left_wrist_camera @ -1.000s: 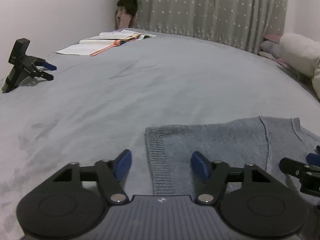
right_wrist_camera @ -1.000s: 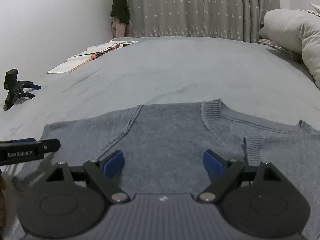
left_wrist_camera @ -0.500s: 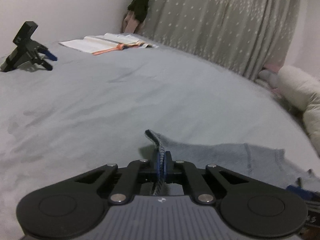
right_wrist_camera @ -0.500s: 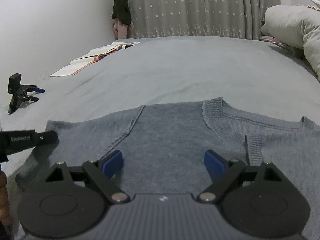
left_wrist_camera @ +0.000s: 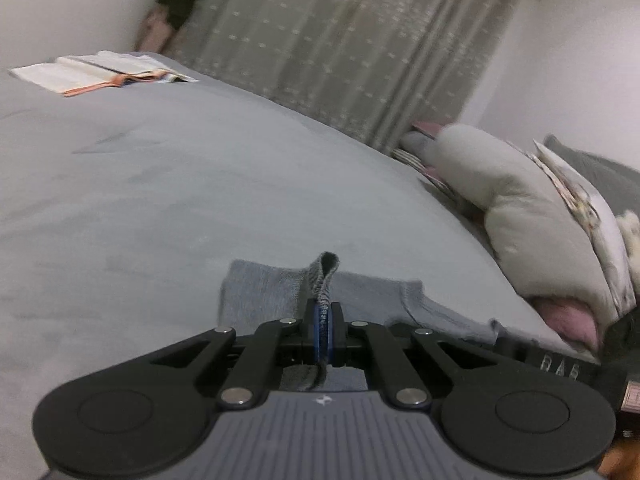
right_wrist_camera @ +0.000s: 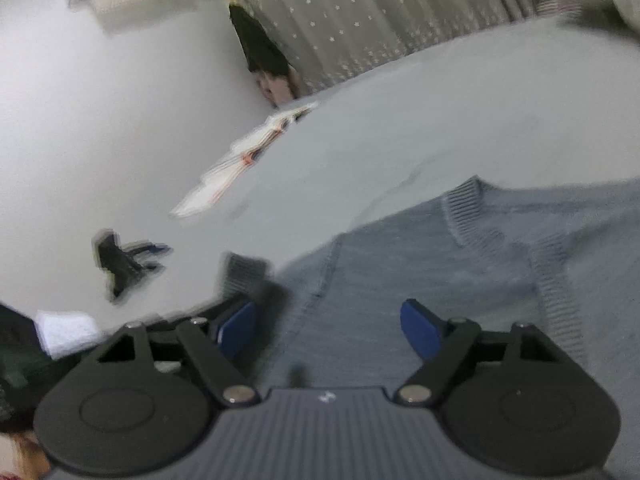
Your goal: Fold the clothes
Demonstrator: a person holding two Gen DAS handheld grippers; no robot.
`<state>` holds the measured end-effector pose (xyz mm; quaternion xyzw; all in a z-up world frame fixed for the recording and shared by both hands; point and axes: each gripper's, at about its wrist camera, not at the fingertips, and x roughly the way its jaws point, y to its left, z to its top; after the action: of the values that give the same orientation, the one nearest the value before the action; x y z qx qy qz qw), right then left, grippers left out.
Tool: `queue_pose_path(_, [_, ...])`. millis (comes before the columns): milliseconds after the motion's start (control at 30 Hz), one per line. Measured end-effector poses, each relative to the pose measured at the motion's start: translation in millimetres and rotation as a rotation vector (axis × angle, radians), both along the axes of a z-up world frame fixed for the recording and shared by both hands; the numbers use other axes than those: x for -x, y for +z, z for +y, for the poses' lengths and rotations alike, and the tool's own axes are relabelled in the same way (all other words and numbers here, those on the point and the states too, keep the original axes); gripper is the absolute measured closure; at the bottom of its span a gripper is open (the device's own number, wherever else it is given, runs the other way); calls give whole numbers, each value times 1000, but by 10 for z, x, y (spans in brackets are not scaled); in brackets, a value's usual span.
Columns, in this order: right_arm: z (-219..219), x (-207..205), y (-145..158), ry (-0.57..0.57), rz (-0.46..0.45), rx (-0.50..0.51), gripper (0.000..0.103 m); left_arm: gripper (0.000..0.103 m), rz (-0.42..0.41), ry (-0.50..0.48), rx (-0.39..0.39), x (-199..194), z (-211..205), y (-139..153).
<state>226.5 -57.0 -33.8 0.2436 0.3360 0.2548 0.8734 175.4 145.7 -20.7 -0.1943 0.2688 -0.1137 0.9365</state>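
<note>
The grey sweater [right_wrist_camera: 460, 280] lies spread on the bed [left_wrist_camera: 200, 184]. The left gripper [left_wrist_camera: 322, 330] is clenched on its ribbed edge, which stands up in a fold between the pads. The right gripper [right_wrist_camera: 330, 328] hovers over the sweater's body — its jaws closing, pads not pressing cloth. An open book [left_wrist_camera: 100, 74] lies far off near the curtain [left_wrist_camera: 340, 40].

A grey bedspread [left_wrist_camera: 200, 168] fills the middle of both views. A grey star-dotted curtain [left_wrist_camera: 340, 40] hangs at upper centre, white wall [right_wrist_camera: 100, 120] at upper left. Pale pillows [left_wrist_camera: 520, 208] are heaped at the right edge. Light is dim and even.
</note>
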Motion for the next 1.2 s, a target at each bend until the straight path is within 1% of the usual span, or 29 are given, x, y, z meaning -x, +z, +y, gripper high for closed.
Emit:
queue_pose_path(33, [-32, -26, -25, 5, 10, -44, 28, 101, 4, -18, -23, -3, -61, 8])
queue_pose_path(100, [-49, -73, -77, 14, 20, -90, 35, 101, 7, -29, -50, 21, -138, 23])
queue_pose_path(133, [-41, -126, -139, 23, 40, -127, 37, 101, 8, -43, -70, 27, -190, 34])
queue_pose_path(200, [-18, -191, -208, 30, 68, -160, 42, 101, 10, -66, -94, 44, -253, 48])
queue_pose_path(267, [-2, -253, -250, 26, 76, -182, 43, 101, 11, -99, -130, 59, -332, 63])
queue_pose_path(300, [5, -273, -253, 28, 74, -185, 48, 101, 10, -108, -150, 71, -387, 65])
queue_pose_path(333, [17, -290, -257, 36, 70, -193, 59, 101, 13, -119, -169, 79, -410, 75])
queue_pose_path(367, [26, -304, -281, 45, 73, -201, 68, 101, 19, -131, -187, 90, -437, 86])
queue_pose_path(400, [30, -302, -297, 47, 76, -202, 85, 100, 28, -138, -208, 100, -459, 97])
queue_pose_path(433, [41, -311, -320, 48, 81, -194, 90, 100, 48, -141, -265, 119, -501, 136])
queue_pose_path(500, [58, -291, -297, 46, 64, -166, 97, 98, 60, -129, -360, 182, -570, 228])
queue_pose_path(533, [65, -276, -269, 43, 51, -152, 97, 97, 52, -124, -385, 214, -583, 267])
queue_pose_path(567, [59, -245, -219, 39, 30, -136, 97, 93, 32, -112, -429, 283, -602, 352])
queue_pose_path(600, [59, -218, -187, 38, 19, -128, 98, 85, 25, -108, -437, 311, -597, 394])
queue_pose_path(667, [-1, -131, -52, 24, -27, -94, 98, 78, 8, -96, -436, 382, -527, 505])
queue_pose_path(733, [-57, -65, 34, 8, -51, -55, 98, 77, -5, -71, -420, 430, -435, 588])
queue_pose_path(800, [-94, -28, 87, -8, -65, -21, 98, 76, -9, -42, -396, 440, -340, 605])
queue_pose_path(867, [-174, -8, 124, -23, -67, 13, 98, 76, 23, -30, -364, 395, -230, 554])
queue_pose_path(1000, [-295, 25, 166, -30, -54, 85, 98, 76, 81, -12, -376, 281, -171, 407])
queue_pose_path(1200, [-484, 15, 120, -61, -28, 152, 98, 76, 148, -46, -380, 133, -321, 168])
